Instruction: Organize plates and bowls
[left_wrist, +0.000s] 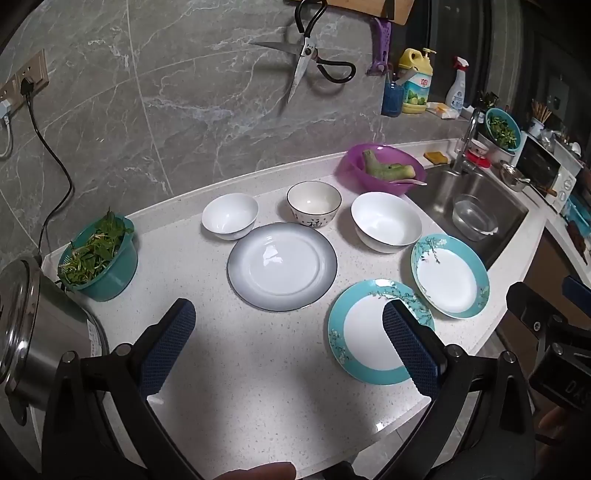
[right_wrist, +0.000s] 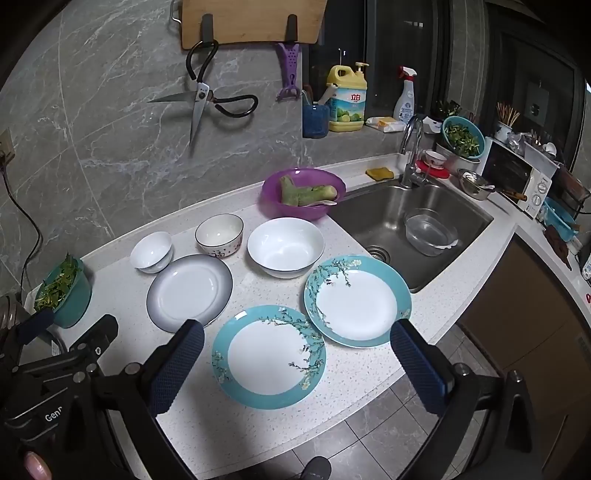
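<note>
Both hand-held grippers, left (left_wrist: 288, 347) and right (right_wrist: 295, 363), jaws wide apart, empty, above worktop (left_wrist: 258, 369). Near teal plate (right_wrist: 269, 356) at 12 o'clock of right. Advice: slide one jaw under rim, stack onto far teal plate (right_wrist: 357, 301).

- I see three bowls in a back row, upright and empty: small white bowl (right_wrist: 152, 252), patterned bowl (right_wrist: 219, 235), large white bowl (right_wrist: 285, 246).
- In front of them: grey-rimmed plate (right_wrist: 189, 289), two teal blossom plates (right_wrist: 269, 356) (right_wrist: 357, 300), flat on the counter, apart.

Each gripper (left_wrist: 288, 343) — black frame, silver screws — carries blue cross-hatched pads (right_wrist: 177, 365).
</note>
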